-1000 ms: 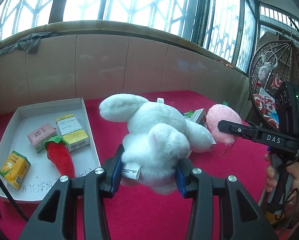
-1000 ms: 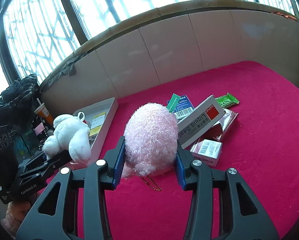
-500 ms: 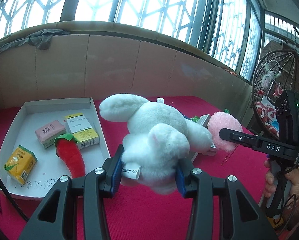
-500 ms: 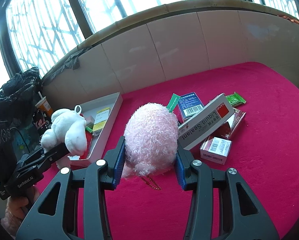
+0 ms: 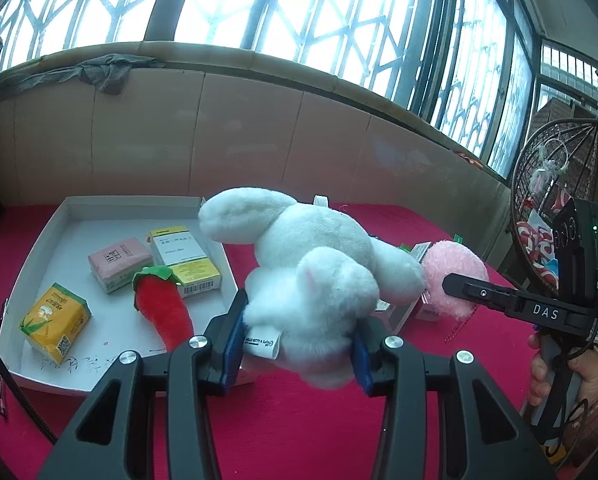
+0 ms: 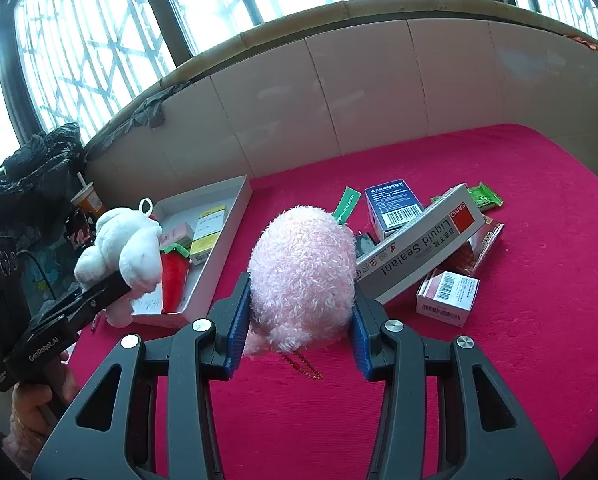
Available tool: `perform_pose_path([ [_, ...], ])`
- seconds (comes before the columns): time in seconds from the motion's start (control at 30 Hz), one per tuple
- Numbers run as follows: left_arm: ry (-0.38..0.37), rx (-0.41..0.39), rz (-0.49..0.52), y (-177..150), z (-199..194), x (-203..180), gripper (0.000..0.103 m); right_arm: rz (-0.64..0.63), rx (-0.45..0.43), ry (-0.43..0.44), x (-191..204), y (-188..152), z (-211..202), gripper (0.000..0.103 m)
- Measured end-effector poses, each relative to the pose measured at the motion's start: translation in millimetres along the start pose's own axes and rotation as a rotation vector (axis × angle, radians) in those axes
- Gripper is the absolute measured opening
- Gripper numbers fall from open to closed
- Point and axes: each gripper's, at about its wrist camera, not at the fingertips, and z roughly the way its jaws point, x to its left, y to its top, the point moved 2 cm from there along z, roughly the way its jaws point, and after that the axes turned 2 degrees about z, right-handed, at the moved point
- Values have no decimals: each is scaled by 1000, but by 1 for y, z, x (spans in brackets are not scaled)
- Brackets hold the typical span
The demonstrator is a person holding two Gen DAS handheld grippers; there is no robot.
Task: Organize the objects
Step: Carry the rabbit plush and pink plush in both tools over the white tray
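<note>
My left gripper (image 5: 297,350) is shut on a white plush rabbit (image 5: 315,276) and holds it above the red cloth, just right of the white tray (image 5: 39,248). The rabbit also shows in the right wrist view (image 6: 123,248). My right gripper (image 6: 299,336) is shut on a pink fluffy plush (image 6: 303,276) with a gold chain, held above the cloth left of a pile of boxes. The pink plush also shows in the left wrist view (image 5: 453,276).
The tray holds a red plush chili (image 5: 163,312), a pink box (image 5: 119,264), a yellow-white box (image 5: 185,264) and a yellow carton (image 5: 55,322). A Liquid Sealant box (image 6: 419,252), a blue box (image 6: 395,208) and small packets lie on the right. A tiled wall runs behind.
Both grippers have risen a little with their toys still held. The left gripper with the rabbit has drifted toward the tray's right edge.
</note>
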Motion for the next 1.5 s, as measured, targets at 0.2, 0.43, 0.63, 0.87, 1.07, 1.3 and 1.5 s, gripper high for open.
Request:
perform_pose_path([
  [0.2,10,-10,-20,-1,-4,11,45,-19,10,2,9,0,5,43],
  [0.43,26,-24,-48,0,-9,24,45,-38,29,3,17,-1,11,43],
  [0.63,41,-34,-72,-1,-12,36,45,-51,34,-2,21,0,13,43],
  [0.87,56,-48,-104,-2,-17,50,45,-76,43,-1,32,2,17,43],
  [1.07,68,-57,-129,-3,-20,62,45,-104,58,3,42,2,24,43],
  [1.3,82,-69,-155,-5,-24,77,45,-125,57,2,51,7,30,43],
  [1.5,91,-75,-177,-7,-27,86,45,-148,64,6,62,7,37,43],
])
